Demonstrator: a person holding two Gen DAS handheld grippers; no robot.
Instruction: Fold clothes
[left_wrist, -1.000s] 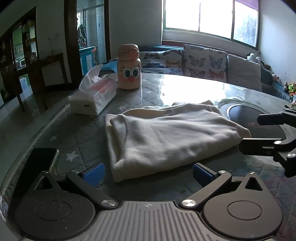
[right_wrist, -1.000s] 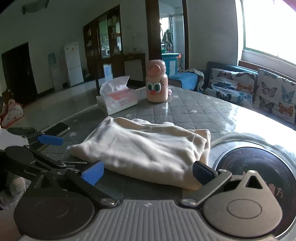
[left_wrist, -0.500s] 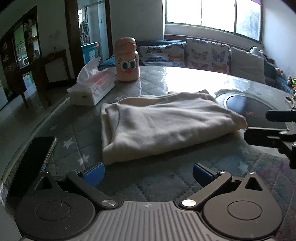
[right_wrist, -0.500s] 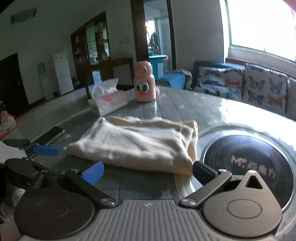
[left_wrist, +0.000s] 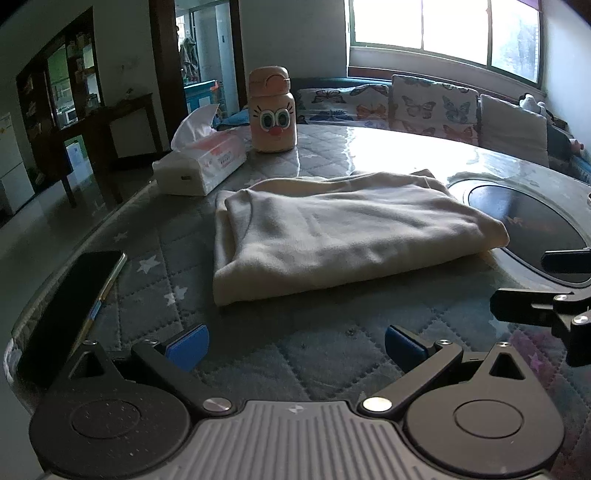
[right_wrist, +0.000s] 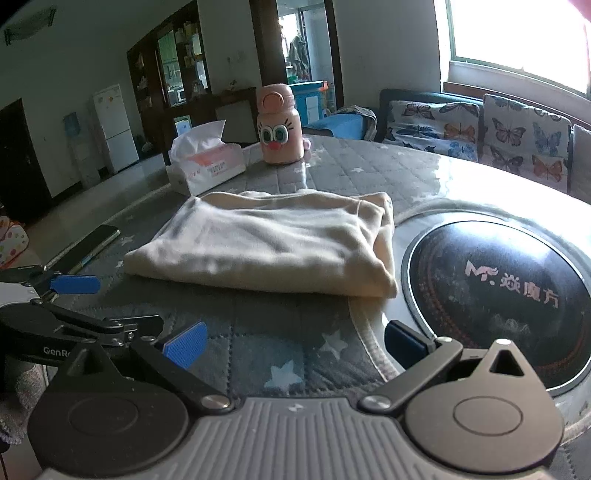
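A cream garment (left_wrist: 332, 232) lies folded into a thick rectangle on the grey quilted table cover (left_wrist: 280, 354); the right wrist view shows the same garment (right_wrist: 273, 247) from the other side. My left gripper (left_wrist: 295, 347) hovers open just short of its near edge, blue pads empty. My right gripper (right_wrist: 295, 343) is also open and empty, set back from the garment's near right corner. Each gripper shows at the edge of the other's view: the right gripper (left_wrist: 546, 284) and the left gripper (right_wrist: 70, 299).
A tissue box (left_wrist: 201, 166) and a pink cartoon-face bottle (left_wrist: 272, 110) stand behind the garment. A dark phone (left_wrist: 70, 306) lies at the left table edge. A round black hob (right_wrist: 498, 291) is set into the table at right. A sofa with butterfly cushions (left_wrist: 424, 103) is beyond.
Both grippers have drawn back from the folded garment toward the near table edge, leaving more bare cover in front of them. The garment has stayed put.
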